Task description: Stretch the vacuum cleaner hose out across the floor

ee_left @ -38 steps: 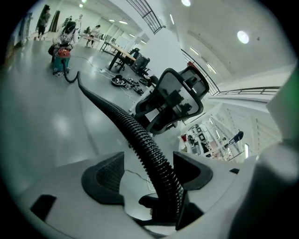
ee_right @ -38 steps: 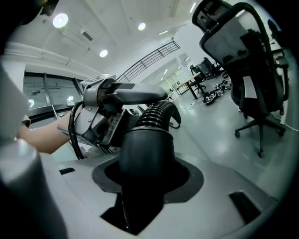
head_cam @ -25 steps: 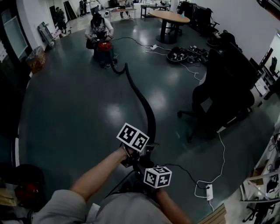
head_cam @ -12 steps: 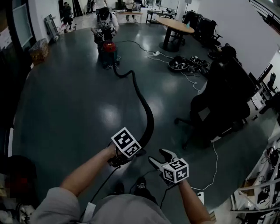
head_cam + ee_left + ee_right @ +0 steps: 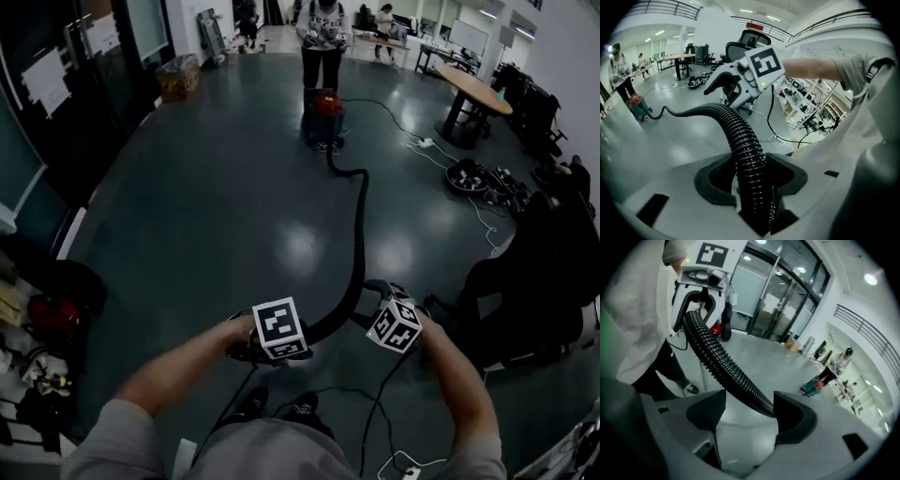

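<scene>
Black ribbed hose [image 5: 359, 242], red vacuum [image 5: 324, 105]

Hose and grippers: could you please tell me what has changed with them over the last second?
The right gripper swung out to the right, then in to the hose ahead of the left gripper; its jaws have just been opening, with the hose loose between them. The left gripper's jaws have been closing and stay clamped on the hose.

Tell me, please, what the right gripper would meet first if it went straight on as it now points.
Probably the vacuum hose: it crosses between the jaws of the right gripper, which have just been opening.
</scene>
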`<state>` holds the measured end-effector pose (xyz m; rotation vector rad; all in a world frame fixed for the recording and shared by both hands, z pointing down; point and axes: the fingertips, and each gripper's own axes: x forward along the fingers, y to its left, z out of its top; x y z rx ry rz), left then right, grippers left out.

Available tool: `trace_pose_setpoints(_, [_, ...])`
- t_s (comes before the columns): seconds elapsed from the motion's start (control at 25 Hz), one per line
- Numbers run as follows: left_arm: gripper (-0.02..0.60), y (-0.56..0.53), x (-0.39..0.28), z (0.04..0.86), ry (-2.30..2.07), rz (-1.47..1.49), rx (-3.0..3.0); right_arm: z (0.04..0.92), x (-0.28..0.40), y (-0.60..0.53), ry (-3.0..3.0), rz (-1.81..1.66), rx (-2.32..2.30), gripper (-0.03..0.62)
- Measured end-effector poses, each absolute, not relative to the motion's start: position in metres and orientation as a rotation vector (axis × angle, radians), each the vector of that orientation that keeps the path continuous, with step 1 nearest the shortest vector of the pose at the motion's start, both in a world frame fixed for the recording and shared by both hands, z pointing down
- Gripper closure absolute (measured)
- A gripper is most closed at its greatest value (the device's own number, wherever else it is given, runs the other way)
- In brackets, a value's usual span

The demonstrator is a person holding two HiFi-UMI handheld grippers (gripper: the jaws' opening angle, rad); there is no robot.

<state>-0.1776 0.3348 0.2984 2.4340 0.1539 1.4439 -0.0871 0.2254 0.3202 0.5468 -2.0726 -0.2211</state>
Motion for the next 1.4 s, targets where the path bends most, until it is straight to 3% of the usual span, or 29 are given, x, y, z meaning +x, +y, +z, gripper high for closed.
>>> trace_pose_setpoints(0.2, [0.376,0.345,-0.201,0.285,0.098,1.475,2.449,0.368,-0.131,0.203,-2.007,-0.388,0.219,0.296])
trace_pose_setpoints(0.4, [0.382,0.35,-0.232,0.275,-0.057,1.459,2.429,0.38,-0.152,0.217,-1.979,-0.288,0.183,0.324])
trace_pose_setpoints(0.88, [0.399,0.366,-0.271,0.308,-0.12,1.637,2.543,0.431,-0.157,0.324,-2.008,0.374,0.599,0.355])
trace_pose_setpoints(1.4, [0.397,0.443,-0.378,0.394,0.099,1.821,2.617,0.512,-0.27,0.449,-1.956,0.567,0.721,0.393])
